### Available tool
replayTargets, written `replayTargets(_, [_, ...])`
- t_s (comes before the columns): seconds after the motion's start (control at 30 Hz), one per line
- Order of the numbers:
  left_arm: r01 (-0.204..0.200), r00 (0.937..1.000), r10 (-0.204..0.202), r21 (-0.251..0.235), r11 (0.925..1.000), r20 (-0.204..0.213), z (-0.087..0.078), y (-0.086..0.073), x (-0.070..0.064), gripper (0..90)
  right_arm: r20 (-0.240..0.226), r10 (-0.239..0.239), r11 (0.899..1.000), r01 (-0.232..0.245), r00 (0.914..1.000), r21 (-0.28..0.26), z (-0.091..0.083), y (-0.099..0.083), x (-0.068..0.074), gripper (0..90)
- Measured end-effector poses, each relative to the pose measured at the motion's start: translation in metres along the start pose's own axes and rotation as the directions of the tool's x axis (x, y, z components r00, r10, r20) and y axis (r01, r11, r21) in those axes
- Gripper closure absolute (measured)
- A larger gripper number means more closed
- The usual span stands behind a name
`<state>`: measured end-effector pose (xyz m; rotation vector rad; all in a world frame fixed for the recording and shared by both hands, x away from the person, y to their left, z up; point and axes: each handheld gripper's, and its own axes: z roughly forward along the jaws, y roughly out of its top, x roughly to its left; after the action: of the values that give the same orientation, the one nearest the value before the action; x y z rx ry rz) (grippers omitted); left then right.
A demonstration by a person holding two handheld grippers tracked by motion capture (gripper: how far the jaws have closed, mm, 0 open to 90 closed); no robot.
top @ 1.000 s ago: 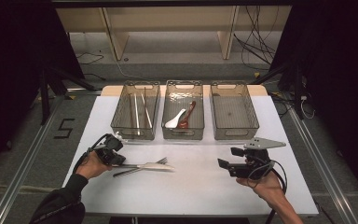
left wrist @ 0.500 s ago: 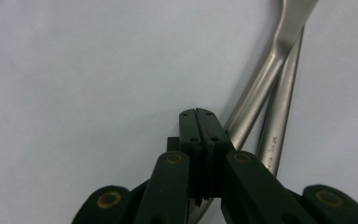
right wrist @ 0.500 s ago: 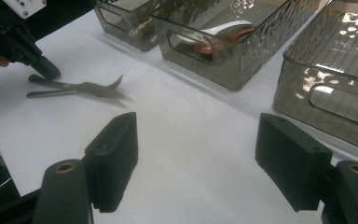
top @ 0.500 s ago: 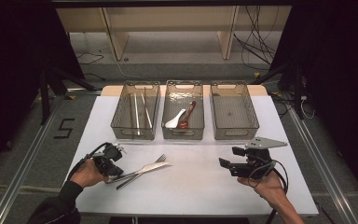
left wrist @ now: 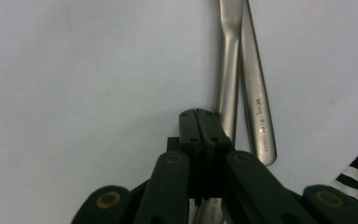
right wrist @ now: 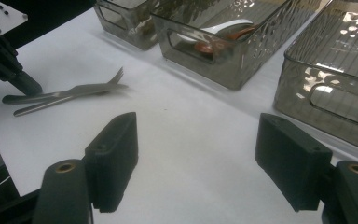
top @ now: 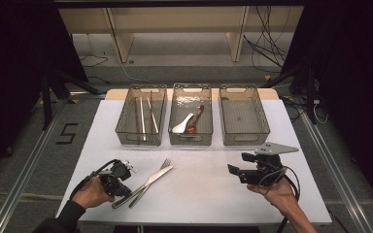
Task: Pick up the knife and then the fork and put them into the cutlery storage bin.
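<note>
The knife (top: 137, 190) and the fork (top: 151, 181) lie side by side, touching, on the white table (top: 199, 194), well in front of the left bin (top: 141, 121). Both are thin, stiff steel, light I judge, and slick; lying flat against the tabletop they give my jaws little to bite. I think the handle end is the place to take hold, where the metal is broadest, and one piece at a time, or the other may slide off. Each is polished silver; one handle carries a small stamped mark (left wrist: 260, 126), and the fork's tines point toward the bins.

My left gripper (left wrist: 200, 126) sits at the handle ends with its jaws pressed together, tips beside the handles; I cannot tell whether any metal is caught between them. My right gripper (right wrist: 196, 158) hovers in front of the right bin (top: 244, 116), jaws wide and empty. The middle bin (top: 190, 121) holds a white spoon (top: 182, 125) and a dark red one (top: 194, 120).
</note>
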<state>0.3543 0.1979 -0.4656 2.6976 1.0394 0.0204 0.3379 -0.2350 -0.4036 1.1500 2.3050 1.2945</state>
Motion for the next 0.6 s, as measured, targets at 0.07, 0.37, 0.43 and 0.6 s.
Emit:
replayTargets(0.07, [0.023,0.9997,-0.023,-0.015,0.9996,0.007,-0.001,-0.001,0.003,85.8,0.0,-0.002,1.0,0.002,1.0,0.003,0.0,0.0,0.0,30.6])
replayTargets(0.37, [0.035,0.9994,-0.035,-0.077,0.9964,-0.002,-0.008,0.003,0.002,54.1,-0.003,0.002,1.0,-0.002,1.0,-0.001,0.0,0.0,0.0,30.6])
replayTargets(0.43, [0.028,0.9994,-0.029,-0.075,0.9968,-0.016,-0.008,0.005,0.0,48.3,-0.003,-0.001,1.0,0.001,1.0,-0.002,0.0,0.001,0.0,30.6])
replayTargets(0.6, [0.027,0.9992,-0.029,-0.057,0.998,-0.028,-0.003,0.007,-0.003,37.9,-0.003,0.0,1.0,0.0,1.0,-0.003,-0.001,0.001,0.0,30.6])
